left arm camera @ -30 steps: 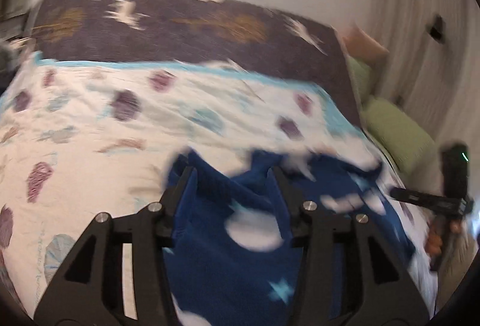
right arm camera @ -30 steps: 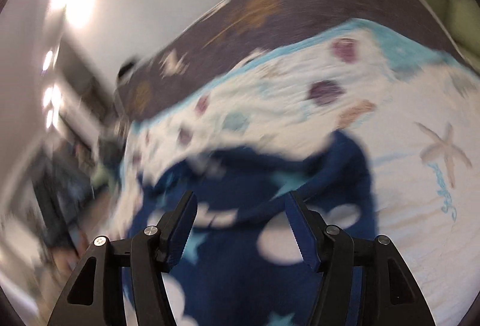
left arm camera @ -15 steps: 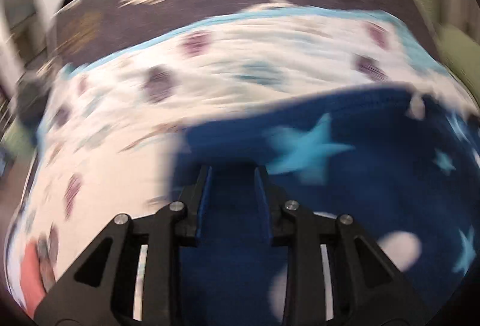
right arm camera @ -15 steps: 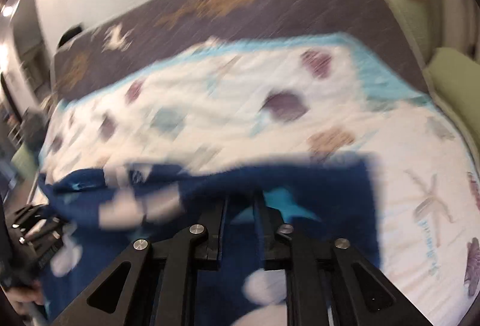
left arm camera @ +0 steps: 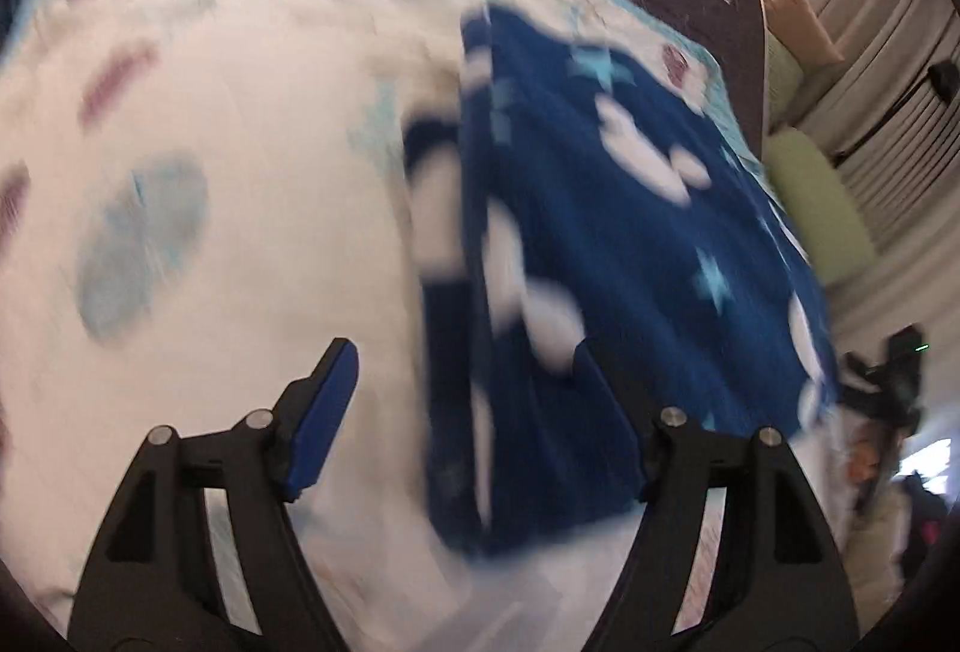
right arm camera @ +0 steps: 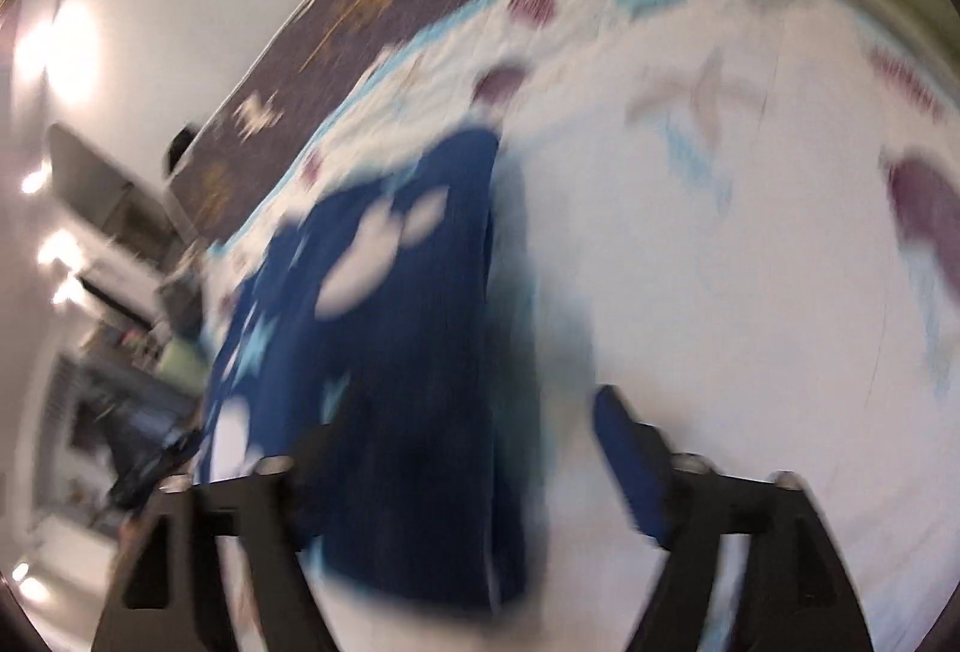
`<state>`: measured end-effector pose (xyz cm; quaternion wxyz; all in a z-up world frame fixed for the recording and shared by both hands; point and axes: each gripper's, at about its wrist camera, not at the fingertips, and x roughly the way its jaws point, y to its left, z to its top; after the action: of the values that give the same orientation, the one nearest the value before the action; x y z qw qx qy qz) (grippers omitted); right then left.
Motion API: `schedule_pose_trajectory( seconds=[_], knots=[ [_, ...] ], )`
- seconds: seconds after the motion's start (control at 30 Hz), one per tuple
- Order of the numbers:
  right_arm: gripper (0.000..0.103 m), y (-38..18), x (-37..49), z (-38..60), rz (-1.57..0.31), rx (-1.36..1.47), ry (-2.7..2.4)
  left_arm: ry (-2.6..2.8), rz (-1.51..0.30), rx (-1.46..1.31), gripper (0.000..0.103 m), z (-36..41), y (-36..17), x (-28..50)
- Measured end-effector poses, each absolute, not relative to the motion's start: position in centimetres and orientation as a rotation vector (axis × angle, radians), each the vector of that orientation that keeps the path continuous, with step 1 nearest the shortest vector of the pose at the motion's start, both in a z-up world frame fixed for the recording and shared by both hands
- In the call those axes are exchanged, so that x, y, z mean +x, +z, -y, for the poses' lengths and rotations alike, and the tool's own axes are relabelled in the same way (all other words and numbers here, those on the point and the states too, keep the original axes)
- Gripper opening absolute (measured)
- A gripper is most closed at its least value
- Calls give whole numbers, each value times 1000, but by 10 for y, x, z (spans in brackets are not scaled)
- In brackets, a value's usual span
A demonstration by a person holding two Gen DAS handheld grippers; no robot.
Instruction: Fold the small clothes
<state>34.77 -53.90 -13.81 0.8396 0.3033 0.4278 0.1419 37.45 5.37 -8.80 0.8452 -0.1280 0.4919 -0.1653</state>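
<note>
Where jaws pinched garment [left arm camera: 630, 208] before | left gripper [left arm camera: 462, 400], right gripper [right arm camera: 462, 436] released

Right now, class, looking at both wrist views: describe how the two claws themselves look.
Both match. The left claw and right claw each have two black angular arms with triangular cut-outs, silver round bolts at the joints, and flat blue pads lining the fingertips' inner faces. No cables, markings or sleeves show.

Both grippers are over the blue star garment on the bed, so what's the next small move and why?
Probably lower both grippers onto the near edge of the blue garment and close on it. The left gripper and right gripper have just been opening, and their pads press on nothing. The garment lies loose on the bedspread, with that edge bunched between the fingers, so a fresh grip should come before any fold.
</note>
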Motion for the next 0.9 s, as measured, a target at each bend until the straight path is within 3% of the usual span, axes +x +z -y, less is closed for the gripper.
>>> schedule_pose_trajectory(
  seconds=[0.23, 0.3, 0.33, 0.37, 0.4, 0.43, 0.73, 0.9],
  knots=[
    [89, -151, 352, 519, -895, 667, 435, -455, -1053, -309, 82, -25, -107, 370],
    [89, -152, 367, 510, -898, 681, 462, -445, -1036, -288, 72, -17, -106, 372],
    [89, -152, 377, 503, -905, 671, 457, -450, -1026, -281, 54, -15, -106, 371],
    [77, -152, 378, 499, -905, 652, 439, -459, -1017, -299, 42, -17, -103, 369],
    [60, -151, 382, 494, -902, 625, 409, -467, -996, -331, 39, -22, -98, 366],
    [33, -152, 388, 488, -925, 621, 389, -467, -960, -354, 36, -28, -92, 359],
    [29, -108, 318, 476, -875, 626, 463, -569, -865, -300, 33, -44, -42, 245],
    [29, -106, 223, 455, -903, 559, 525, -519, -916, -295, 33, -78, -59, 164]
  ],
)
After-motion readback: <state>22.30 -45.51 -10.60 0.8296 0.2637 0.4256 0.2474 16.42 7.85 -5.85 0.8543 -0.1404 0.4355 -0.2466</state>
